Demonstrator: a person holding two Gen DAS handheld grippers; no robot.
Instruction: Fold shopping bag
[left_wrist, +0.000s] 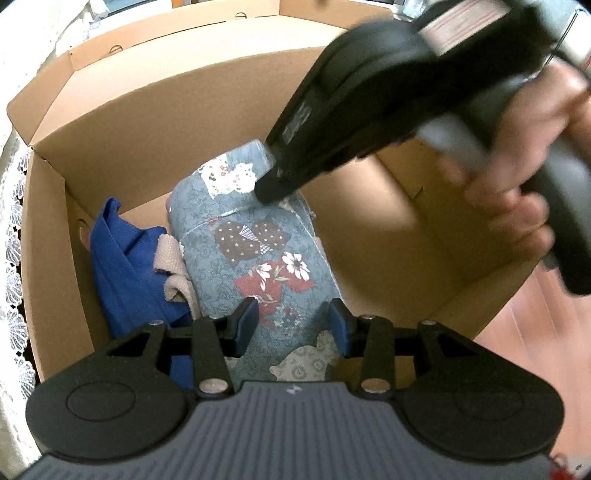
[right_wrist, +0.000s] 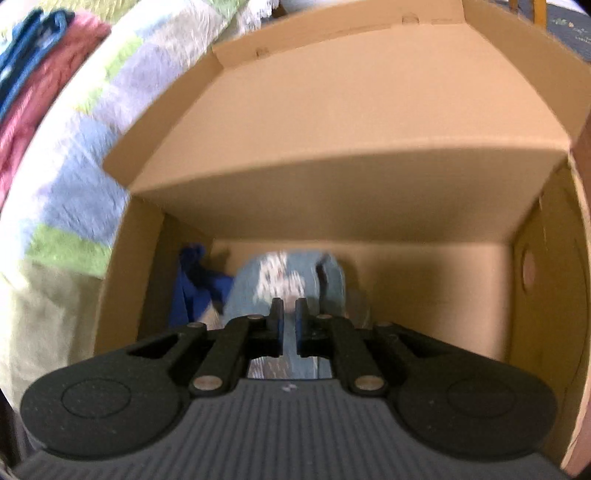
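1. Placement first: the patterned shopping bag (left_wrist: 255, 251), blue-grey with patchwork flowers, lies folded into a long bundle inside the cardboard box (left_wrist: 155, 110), beside a blue cloth bag (left_wrist: 125, 266) on its left.
2. Left gripper (left_wrist: 293, 319) hovers over the bundle's near end, jaws part-open and pressing on nothing. If it drops or closes off-centre, it could catch only the top layer and pull the fold open.
3. Right gripper (right_wrist: 290, 314) has its jaws drawn almost together; blur hides whether any cloth sits between them. Seen from the left wrist, its tip meets the bundle's far end. Lifting with a thin pinch may drag that end up and unroll the bundle.
4. Box walls stand close around both tools; a sideways swing could knock the cardboard or snag the blue bag's beige strap (left_wrist: 171, 258).
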